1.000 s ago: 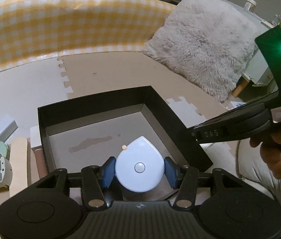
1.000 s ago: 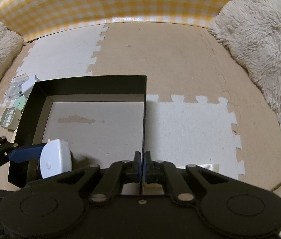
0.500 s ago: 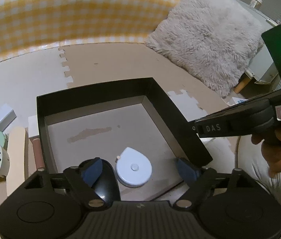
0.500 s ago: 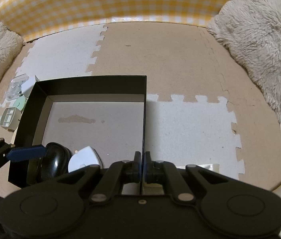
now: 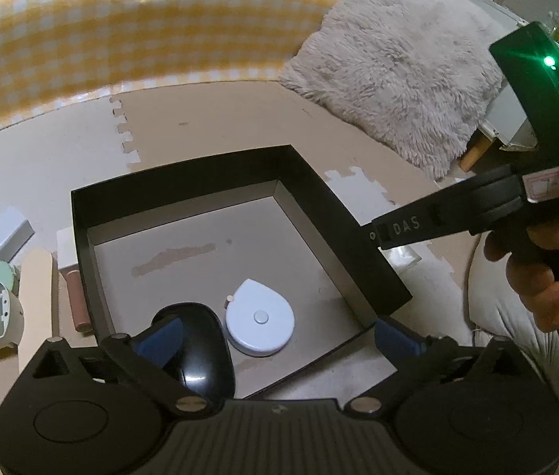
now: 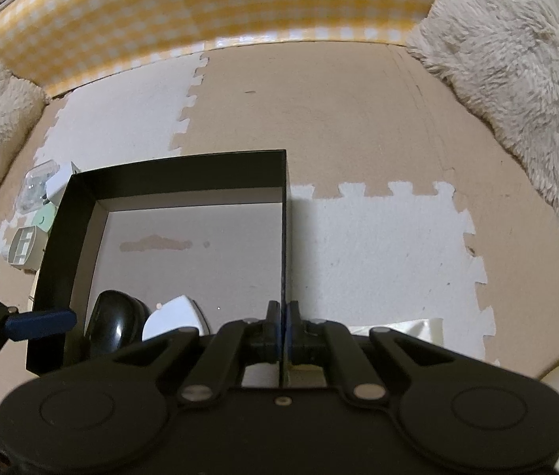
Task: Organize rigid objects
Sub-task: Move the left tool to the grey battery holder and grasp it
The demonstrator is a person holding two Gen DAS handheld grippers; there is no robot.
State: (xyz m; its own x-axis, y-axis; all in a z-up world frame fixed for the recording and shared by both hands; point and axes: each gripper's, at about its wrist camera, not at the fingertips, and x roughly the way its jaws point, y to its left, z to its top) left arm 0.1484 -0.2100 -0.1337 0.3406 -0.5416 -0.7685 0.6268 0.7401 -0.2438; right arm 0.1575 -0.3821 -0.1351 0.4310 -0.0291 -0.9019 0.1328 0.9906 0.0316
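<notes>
Left gripper (image 5: 275,334) jaws just opened wide, tape measure (image 5: 260,327) free, right gripper (image 6: 283,326) pinching box wall (image 6: 284,237)

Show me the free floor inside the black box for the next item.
The black box has bare floor across its far half, from the brown stain to the far wall, and along its right wall. The near left corner is crowded: the black mouse and the white tape measure lie side by side there, under the open left gripper.

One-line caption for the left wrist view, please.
Left gripper, jaws just opened wide, hovers over white tape measure lying beside black mouse in black box.
</notes>
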